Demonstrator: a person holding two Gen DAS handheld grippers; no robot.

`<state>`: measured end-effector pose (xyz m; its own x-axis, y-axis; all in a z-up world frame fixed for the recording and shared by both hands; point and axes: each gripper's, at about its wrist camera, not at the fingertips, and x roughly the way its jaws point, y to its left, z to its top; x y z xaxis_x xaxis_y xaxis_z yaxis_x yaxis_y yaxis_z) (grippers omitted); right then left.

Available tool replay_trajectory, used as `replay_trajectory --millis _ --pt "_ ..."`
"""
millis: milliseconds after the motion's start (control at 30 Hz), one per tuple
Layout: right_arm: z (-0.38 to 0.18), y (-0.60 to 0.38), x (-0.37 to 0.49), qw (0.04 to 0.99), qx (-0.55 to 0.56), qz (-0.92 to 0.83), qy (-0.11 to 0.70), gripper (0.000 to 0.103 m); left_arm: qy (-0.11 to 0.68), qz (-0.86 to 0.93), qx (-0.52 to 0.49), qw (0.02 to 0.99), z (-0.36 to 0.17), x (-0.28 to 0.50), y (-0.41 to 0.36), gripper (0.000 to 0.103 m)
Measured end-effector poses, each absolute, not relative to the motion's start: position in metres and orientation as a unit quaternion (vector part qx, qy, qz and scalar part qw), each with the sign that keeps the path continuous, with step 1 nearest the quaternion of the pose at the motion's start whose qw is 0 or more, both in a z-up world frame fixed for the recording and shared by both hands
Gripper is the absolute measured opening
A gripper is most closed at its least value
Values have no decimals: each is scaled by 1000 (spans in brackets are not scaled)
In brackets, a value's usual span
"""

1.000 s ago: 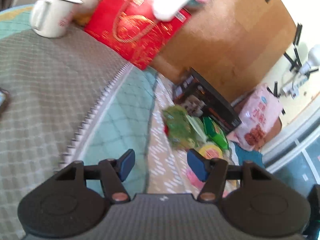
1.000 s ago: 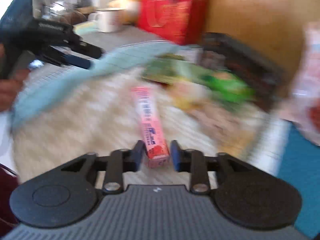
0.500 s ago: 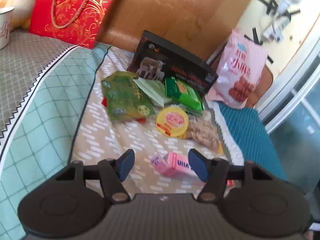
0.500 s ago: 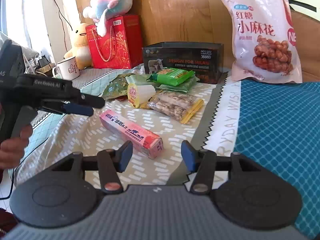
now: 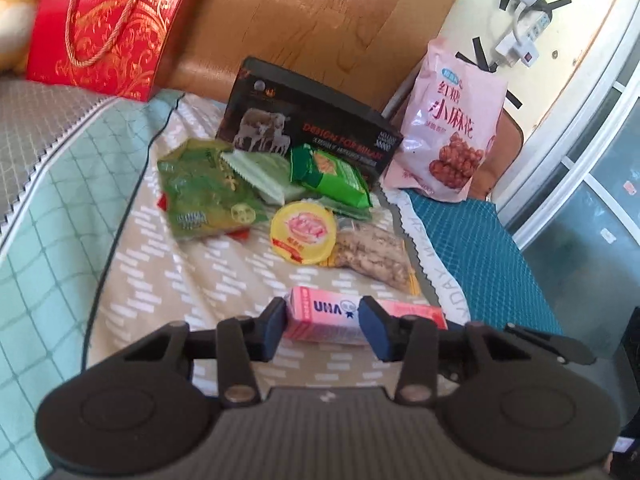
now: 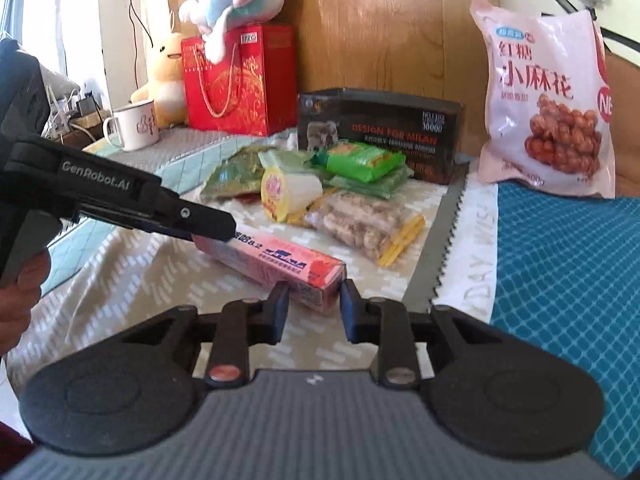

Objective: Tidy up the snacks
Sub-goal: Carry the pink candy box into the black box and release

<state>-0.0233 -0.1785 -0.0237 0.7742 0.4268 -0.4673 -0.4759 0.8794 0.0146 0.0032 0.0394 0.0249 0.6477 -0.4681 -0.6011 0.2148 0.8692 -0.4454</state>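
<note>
A long pink snack box (image 6: 280,262) lies on the beige patterned cloth (image 5: 192,280), in front of the other snacks. My right gripper (image 6: 314,314) has the box's near end between its blue pads; the jaws are closing and the pads touch its sides. My left gripper (image 5: 323,330) is closing on the far end of the pink box (image 5: 320,314), its pads against it. From the right wrist view the left gripper (image 6: 208,226) reaches in from the left, held by a hand (image 6: 20,292).
Behind the box lie a dark green bag (image 5: 204,196), a bright green packet (image 5: 332,176), a yellow-lidded cup (image 5: 303,232) and a clear bag of nuts (image 5: 372,256). Further back stand a black open box (image 5: 312,128), a big pink bag (image 5: 452,128), a red gift bag (image 5: 108,28) and a mug (image 6: 134,128).
The left gripper swung from the mug and gift bag to the snacks and narrowed onto the pink box's end. The right gripper's jaws opened, then narrowed onto the near end.
</note>
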Motion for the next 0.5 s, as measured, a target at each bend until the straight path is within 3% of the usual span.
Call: replay_trajectory --millis 267,500 --pt "11 -170 0 951 -60 240 186 31 333 -194 -174 906 64 27 51 39" --pt "50 -165 70 968 -60 212 120 31 268 -195 -153 931 115 100 45 39"
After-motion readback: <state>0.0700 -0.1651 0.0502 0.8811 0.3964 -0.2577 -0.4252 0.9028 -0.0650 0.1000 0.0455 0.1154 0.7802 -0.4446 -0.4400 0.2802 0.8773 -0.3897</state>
